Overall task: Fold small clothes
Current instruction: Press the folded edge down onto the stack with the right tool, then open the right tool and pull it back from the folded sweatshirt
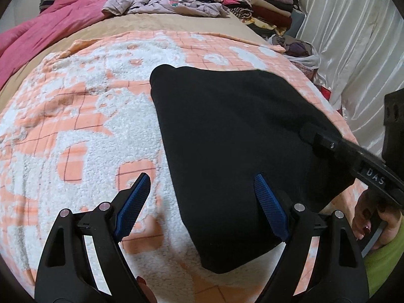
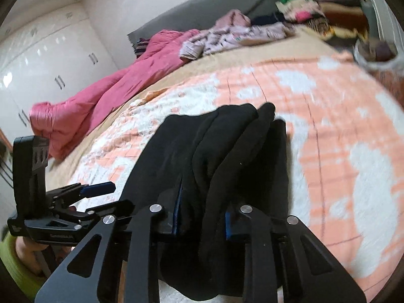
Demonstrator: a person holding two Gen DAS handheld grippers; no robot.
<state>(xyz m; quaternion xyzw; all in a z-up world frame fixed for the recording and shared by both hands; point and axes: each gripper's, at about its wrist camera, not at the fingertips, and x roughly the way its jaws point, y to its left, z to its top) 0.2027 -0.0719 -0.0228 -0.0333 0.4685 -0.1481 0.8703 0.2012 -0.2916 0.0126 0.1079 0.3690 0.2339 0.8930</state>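
Note:
A folded black garment (image 1: 232, 146) lies on the orange-and-white blanket (image 1: 75, 116). My left gripper (image 1: 202, 202) is open, its blue pads astride the garment's near left edge, holding nothing. My right gripper (image 2: 202, 212) is shut on the black garment (image 2: 214, 151), whose bunched folds hang between its jaws; it reaches in from the right in the left wrist view (image 1: 328, 144). The left gripper shows at the far left of the right wrist view (image 2: 98, 189).
A pink quilt (image 1: 50, 22) lies along the bed's left side. Lilac clothes (image 1: 164, 2) and stacked folded clothes (image 1: 257, 2) sit at the far end. A white curtain (image 1: 353, 38) hangs at right. White wardrobes (image 2: 38, 63) stand left.

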